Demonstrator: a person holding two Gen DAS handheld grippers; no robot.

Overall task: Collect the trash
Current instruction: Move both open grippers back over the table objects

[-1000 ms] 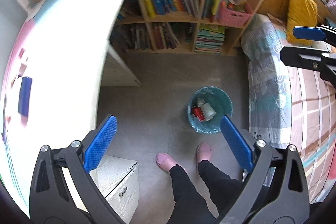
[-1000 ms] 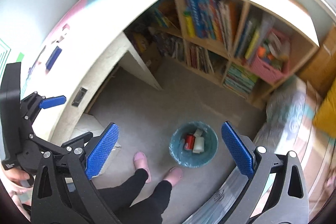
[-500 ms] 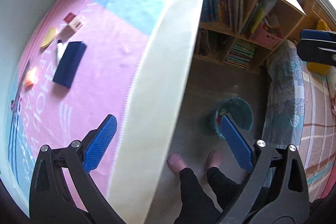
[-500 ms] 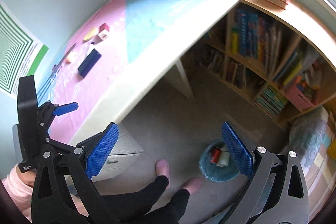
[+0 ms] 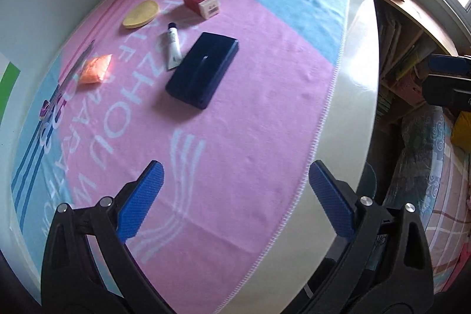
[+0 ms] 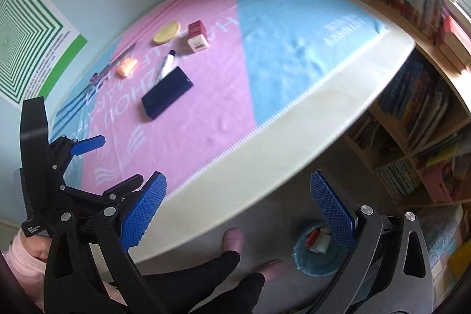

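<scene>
The lettering woven into the pink and blue cloth (image 5: pixel 265 96) runs upside down and partly under the things lying on it, so it cannot be read whole, and the small purple bit (image 5: pixel 44 109) at the cloth's left edge is too blurred to name. The bin (image 6: pixel 316 255) on the floor is half hidden behind a finger of the right gripper (image 6: pixel 235 211); its blue liner looks crinkled, and inside it a red can and a white piece show. In the left wrist view only a sliver of the bin's rim shows past the desk (image 5: pixel 353 96) edge. The trash still on the desk lies toward the far left of the cloth: a flat yellow disc (image 5: pixel 141 14), a red and white carton (image 5: pixel 201 2), a small white tube with a dark cap (image 5: pixel 173 45), a crumpled orange wrapper (image 5: pixel 95 68) and a dark blue oblong box (image 5: pixel 203 69) with rounded edges, the tube touching the box's corner. The left gripper (image 5: pixel 235 202) hangs above the near part of the cloth, its ribbed blue fingers (image 5: pixel 141 202) spread wide with nothing between them. The right gripper's fingers are equally wide apart and empty, over the desk's pale front edge and the grey floor, where black-trousered legs and pink slippers (image 6: pixel 234 237) stand beside the bin.
</scene>
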